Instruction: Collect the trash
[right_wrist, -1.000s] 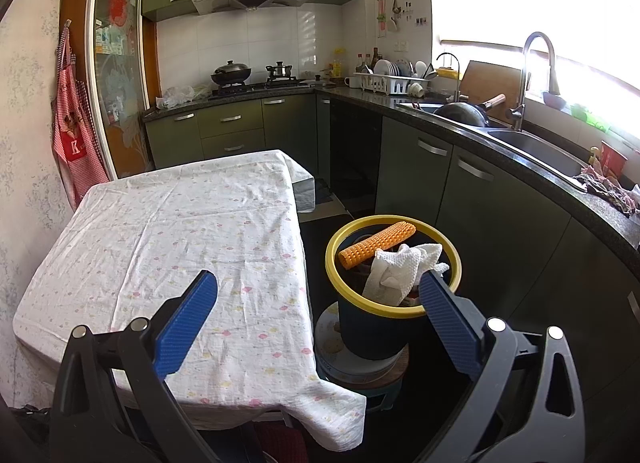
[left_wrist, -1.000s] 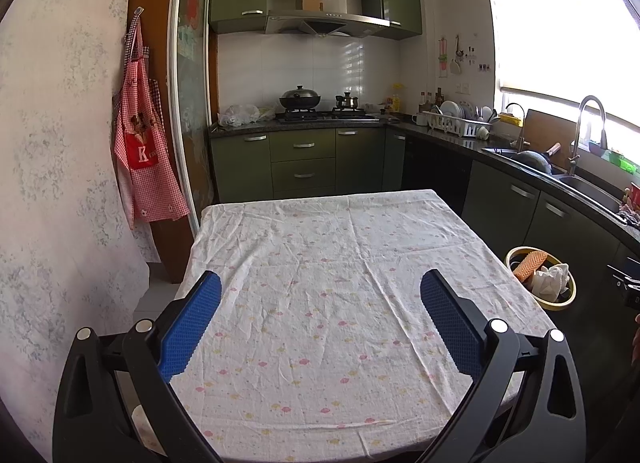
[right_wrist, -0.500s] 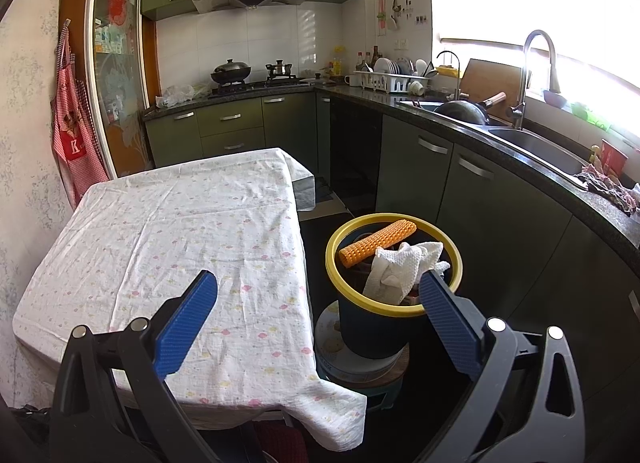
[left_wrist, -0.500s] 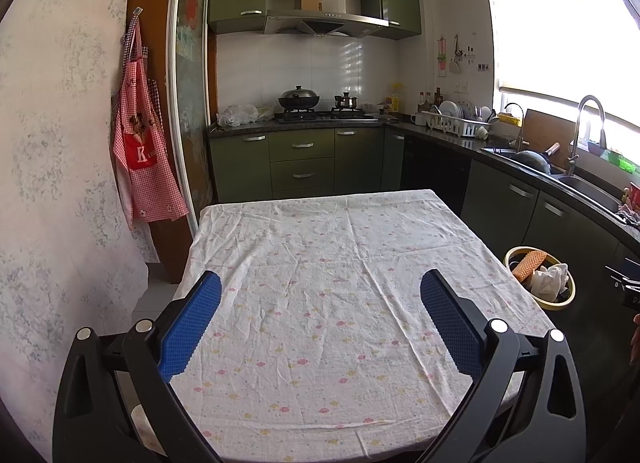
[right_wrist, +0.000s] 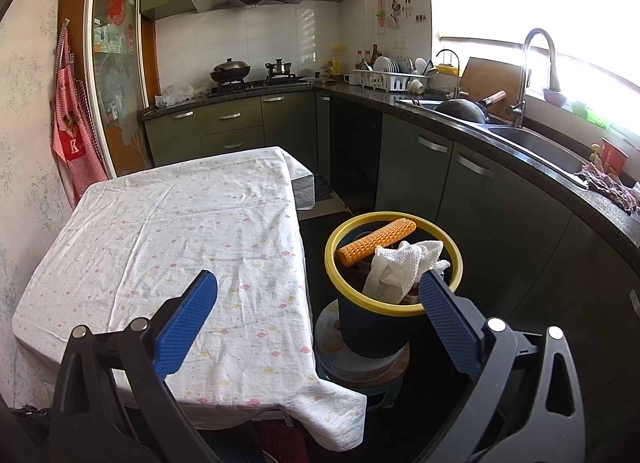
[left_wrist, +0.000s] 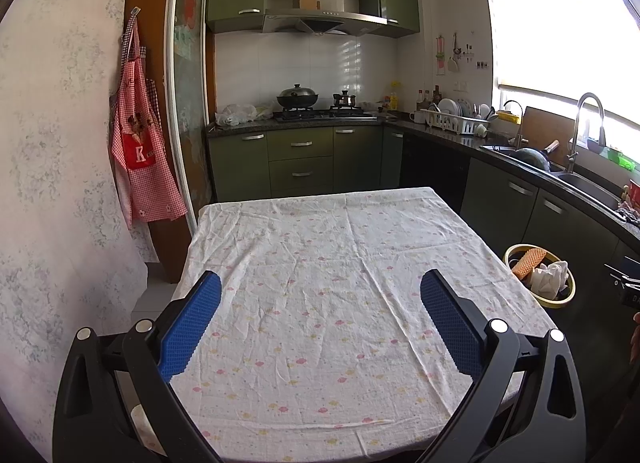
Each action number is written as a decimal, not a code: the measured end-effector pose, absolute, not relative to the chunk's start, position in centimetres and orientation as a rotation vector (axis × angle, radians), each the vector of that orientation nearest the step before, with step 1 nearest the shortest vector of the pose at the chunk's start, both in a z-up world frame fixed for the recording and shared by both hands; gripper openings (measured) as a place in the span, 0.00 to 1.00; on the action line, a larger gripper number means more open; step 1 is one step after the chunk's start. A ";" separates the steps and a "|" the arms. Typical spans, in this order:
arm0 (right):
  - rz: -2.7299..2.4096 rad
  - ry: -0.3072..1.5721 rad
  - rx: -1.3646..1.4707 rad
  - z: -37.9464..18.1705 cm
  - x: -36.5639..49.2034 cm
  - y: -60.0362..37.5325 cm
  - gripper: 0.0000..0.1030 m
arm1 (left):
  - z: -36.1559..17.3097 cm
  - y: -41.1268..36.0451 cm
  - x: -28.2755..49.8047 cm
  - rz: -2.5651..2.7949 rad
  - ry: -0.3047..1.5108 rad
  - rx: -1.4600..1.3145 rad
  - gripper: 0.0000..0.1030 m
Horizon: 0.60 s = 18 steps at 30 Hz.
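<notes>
Each gripper, left gripper [left_wrist: 320, 301] and right gripper [right_wrist: 318, 299], has glossy black plastic arms, silver round screws, and blue ribbed pads [left_wrist: 191, 325] on the fingers.

Bin [right_wrist: 394, 263] contents under tissue [right_wrist: 400, 269]

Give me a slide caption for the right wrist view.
Open right gripper above yellow-rimmed dark bin holding orange ridged roll and crumpled white paper towel, beside floral-clothed table.

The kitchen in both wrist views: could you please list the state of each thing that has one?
Left gripper: open, holding nothing.
Right gripper: open, holding nothing.
Trash bin: uncovered, full to the rim.
Paper towel: crumpled, in the bin.
Orange mesh roll: lying tilted in the bin.
Tablecloth: spread, wrinkled.
Apron: hanging.
</notes>
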State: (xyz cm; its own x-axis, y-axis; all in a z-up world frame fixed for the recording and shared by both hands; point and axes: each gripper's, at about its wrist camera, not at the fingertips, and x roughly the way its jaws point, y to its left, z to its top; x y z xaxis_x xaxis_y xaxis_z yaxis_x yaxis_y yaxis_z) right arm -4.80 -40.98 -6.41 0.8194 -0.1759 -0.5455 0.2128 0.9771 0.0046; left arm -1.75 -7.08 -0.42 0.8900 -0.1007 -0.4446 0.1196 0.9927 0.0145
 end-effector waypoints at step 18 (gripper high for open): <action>-0.204 0.580 0.067 -6.8 -4.7 -40.8 0.93 | -0.4 -6.9 -1.3 -0.131 0.461 0.042 0.95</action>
State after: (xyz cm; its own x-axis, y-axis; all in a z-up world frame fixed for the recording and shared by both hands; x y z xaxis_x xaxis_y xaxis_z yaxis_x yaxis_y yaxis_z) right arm -4.69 -40.82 -6.84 0.8167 -0.1727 -0.5506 0.2103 0.9776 0.0053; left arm -1.35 -6.92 -0.42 0.8874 -0.1169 -0.4459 0.1357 0.9907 0.0103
